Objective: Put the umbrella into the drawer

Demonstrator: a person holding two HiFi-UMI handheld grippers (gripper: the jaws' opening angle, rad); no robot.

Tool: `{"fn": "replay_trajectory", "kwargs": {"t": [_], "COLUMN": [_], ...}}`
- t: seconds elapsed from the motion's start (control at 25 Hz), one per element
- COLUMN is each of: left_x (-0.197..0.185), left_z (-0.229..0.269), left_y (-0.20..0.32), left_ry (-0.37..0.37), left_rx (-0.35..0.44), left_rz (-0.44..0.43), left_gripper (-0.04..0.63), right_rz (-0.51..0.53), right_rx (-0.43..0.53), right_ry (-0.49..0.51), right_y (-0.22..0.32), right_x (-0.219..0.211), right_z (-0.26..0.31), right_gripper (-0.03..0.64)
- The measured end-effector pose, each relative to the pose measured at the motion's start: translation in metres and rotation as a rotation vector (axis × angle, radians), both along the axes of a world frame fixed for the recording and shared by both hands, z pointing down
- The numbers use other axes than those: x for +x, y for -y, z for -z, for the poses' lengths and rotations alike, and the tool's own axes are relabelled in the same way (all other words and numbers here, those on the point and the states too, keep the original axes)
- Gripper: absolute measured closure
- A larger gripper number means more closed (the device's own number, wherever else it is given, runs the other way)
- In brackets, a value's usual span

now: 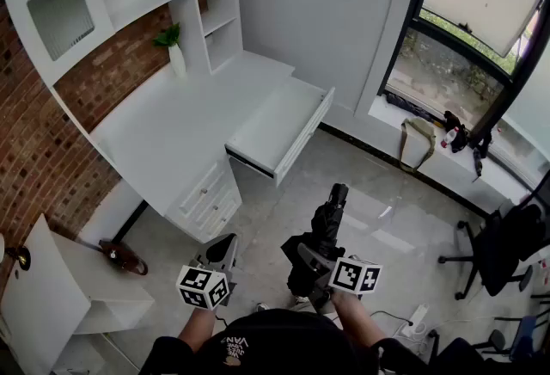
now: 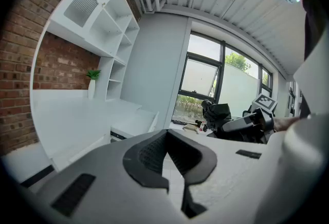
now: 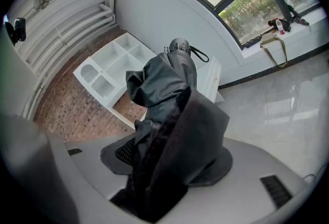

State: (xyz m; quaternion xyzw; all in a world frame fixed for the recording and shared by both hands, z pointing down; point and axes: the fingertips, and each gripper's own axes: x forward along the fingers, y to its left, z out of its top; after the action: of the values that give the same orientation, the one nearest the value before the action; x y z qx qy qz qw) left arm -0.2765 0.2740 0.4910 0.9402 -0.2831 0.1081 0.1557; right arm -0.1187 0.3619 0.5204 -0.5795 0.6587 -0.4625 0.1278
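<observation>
Now the left claw (image 1: 223,251) is closed and empty, the open drawer (image 1: 279,124) of the counter (image 1: 163,137) stands well ahead, and the right claw (image 1: 314,261) grips the folded umbrella (image 1: 325,231), so the carrying step seems in hand, and next the umbrella must reach over the drawer.

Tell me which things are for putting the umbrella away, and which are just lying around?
For the job:
- black umbrella, gripped in the right claw
- open drawer

Just lying about:
- plant in a white vase on the desk
- tan bag
- black chair
</observation>
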Motion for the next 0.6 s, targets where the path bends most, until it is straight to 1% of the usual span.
{"fn": "replay_trajectory", "kwargs": {"t": [0.24,0.36,0.6], "left_x": [0.037,0.059,0.103], "left_z": [0.001,0.003,0.0], "left_y": [0.013,0.019,0.031], "left_ry": [-0.003,-0.01,-0.009], "left_rx": [0.008,0.011,0.008], "left_rz": [0.034,0.05,0.088], "left_gripper": [0.589,0.589,0.589], "right_rz": [0.042,0.061,0.116], "right_rx": [0.0,-0.007,-0.025], "right_ry": [-0.029,-0.017,-0.025], "right_y": [0.015,0.022,0.038], "right_x": [0.036,0.055,0.099], "right_z": [-0.003,-0.005,-0.013], "right_gripper": [0.362,0.359,0.359]}}
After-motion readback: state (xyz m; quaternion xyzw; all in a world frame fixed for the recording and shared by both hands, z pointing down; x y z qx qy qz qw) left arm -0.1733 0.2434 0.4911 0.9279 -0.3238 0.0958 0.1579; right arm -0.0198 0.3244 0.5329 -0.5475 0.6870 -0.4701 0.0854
